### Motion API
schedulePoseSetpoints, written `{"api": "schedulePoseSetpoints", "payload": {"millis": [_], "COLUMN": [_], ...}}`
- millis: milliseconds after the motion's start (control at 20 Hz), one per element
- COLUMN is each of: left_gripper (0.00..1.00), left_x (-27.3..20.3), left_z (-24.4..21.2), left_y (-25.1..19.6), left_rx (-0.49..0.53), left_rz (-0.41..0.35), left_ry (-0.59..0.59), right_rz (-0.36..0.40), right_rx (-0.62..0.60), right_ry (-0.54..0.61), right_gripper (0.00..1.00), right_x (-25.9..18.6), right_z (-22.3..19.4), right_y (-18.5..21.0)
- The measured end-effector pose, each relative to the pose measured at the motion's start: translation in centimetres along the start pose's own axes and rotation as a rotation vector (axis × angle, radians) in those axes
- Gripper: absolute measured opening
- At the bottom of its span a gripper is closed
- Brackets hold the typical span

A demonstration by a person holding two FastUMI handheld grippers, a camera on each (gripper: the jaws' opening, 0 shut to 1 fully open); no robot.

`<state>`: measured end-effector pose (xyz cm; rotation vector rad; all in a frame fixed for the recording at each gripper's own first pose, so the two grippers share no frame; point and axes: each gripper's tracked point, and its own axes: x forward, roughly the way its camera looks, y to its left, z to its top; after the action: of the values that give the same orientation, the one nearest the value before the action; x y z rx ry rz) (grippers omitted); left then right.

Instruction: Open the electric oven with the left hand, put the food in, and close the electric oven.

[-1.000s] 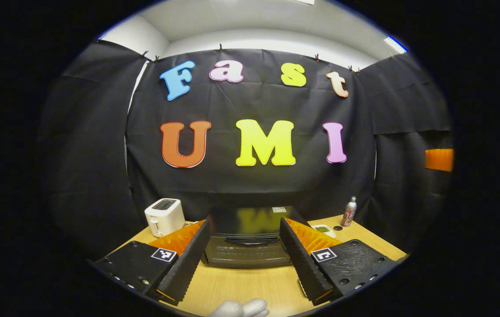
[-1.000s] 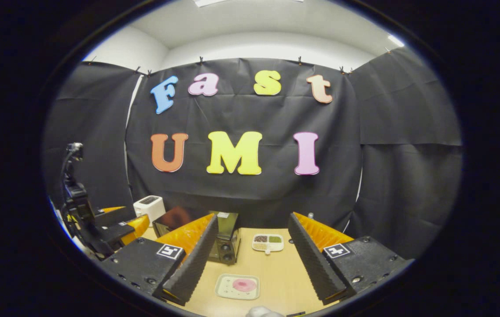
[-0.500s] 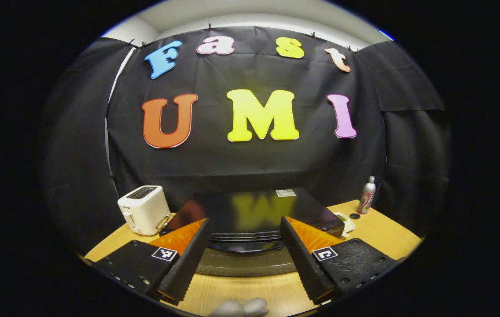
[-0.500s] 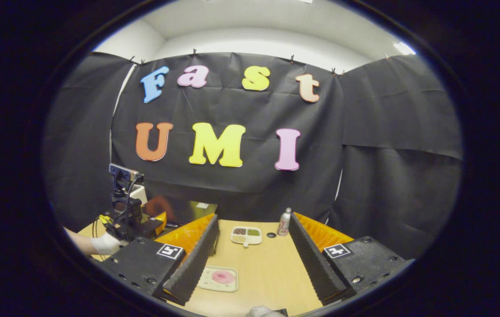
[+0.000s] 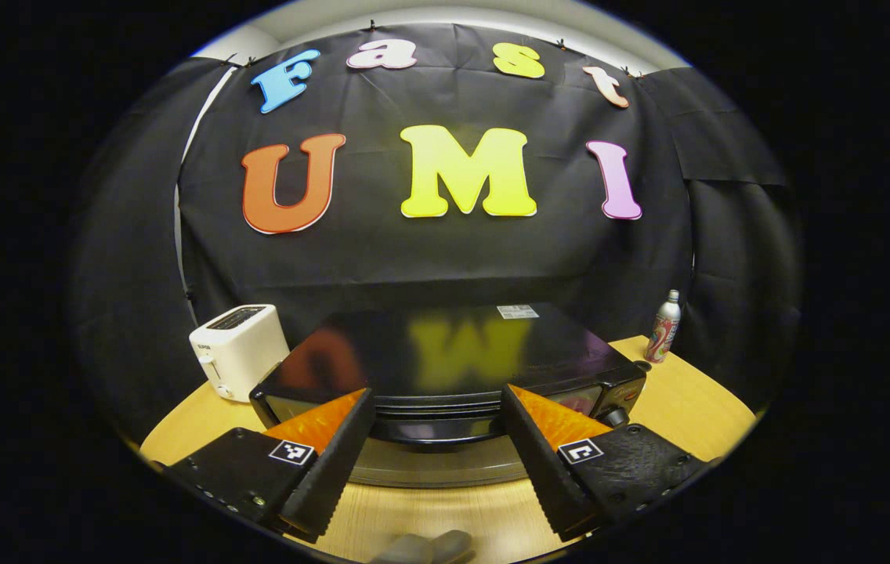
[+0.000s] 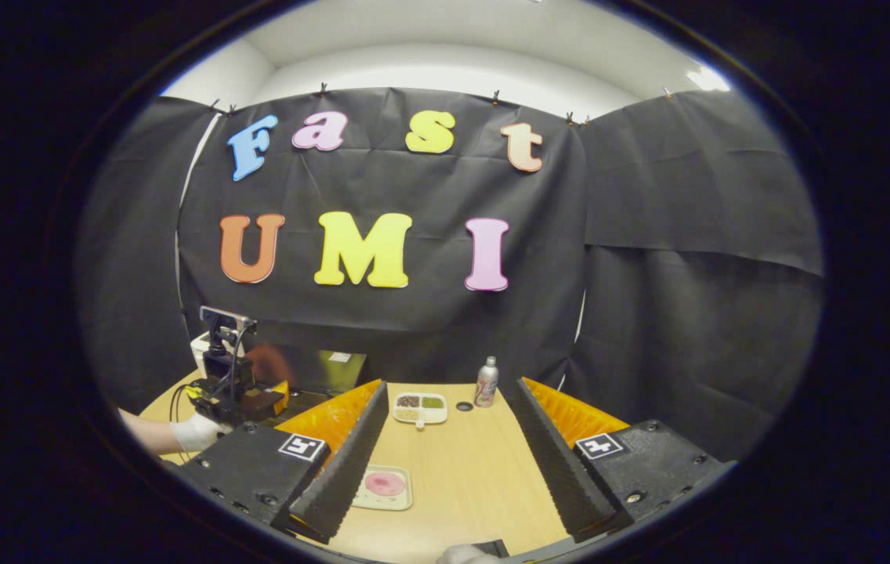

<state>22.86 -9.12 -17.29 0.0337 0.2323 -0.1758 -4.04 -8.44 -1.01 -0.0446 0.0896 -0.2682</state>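
Note:
The black electric oven [image 5: 445, 356] stands close in front of my left gripper [image 5: 437, 392], its door closed. The door handle [image 5: 433, 432] runs across between the two spread fingers, which do not touch it; this gripper is open. In the right gripper view the oven [image 6: 323, 370] sits at the left, with the left gripper [image 6: 237, 392] in front of it, held by a gloved hand [image 6: 196, 432]. A pink piece of food [image 6: 385, 483] lies on a small pale tray [image 6: 402, 501] near my right gripper [image 6: 449, 384], which is open and holds nothing.
A white toaster [image 5: 237, 348] stands left of the oven and a bottle [image 5: 664, 327] at the back right on the wooden table [image 5: 696, 407]. A divided dish [image 6: 420, 403] with dark and green fillings and the bottle [image 6: 485, 382] stand farther back.
My left gripper has moved forward and down toward the oven, which now looms larger. The right gripper view has swung right, so the food tray sits closer to its left finger.

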Motion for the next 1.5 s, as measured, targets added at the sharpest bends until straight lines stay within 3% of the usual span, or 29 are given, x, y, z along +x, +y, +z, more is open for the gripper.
{"api": "schedulePoseSetpoints", "payload": {"millis": [150, 200, 500, 1050, 1500], "left_gripper": [0.98, 0.98, 0.98, 0.97, 0.96], "left_x": [-0.4, -0.7, -4.1, -10.7, -12.0], "left_z": [-0.1, -0.2, -2.1, -10.0, -16.0], "left_y": [-0.1, 0.0, -0.3, -0.6, -0.3], "left_rx": [-0.004, -0.007, 0.000, -0.004, 0.007], "left_rz": [-0.001, -0.003, -0.025, -0.033, 0.001], "left_ry": [0.014, 0.018, 0.031, 0.159, 0.299], "right_rz": [0.015, 0.021, 0.054, 0.086, 0.068], "right_rx": [-0.002, 0.000, 0.008, -0.003, -0.008], "right_ry": [-0.005, -0.006, 0.006, 0.037, 0.087], "right_gripper": [1.00, 0.96, 0.97, 0.97, 0.97], "right_x": [-0.1, -0.2, -0.7, -1.7, -2.4], "right_z": [0.2, 0.2, -0.6, -2.2, -4.4], "right_y": [0.6, 0.9, 2.4, 4.2, 4.3]}}
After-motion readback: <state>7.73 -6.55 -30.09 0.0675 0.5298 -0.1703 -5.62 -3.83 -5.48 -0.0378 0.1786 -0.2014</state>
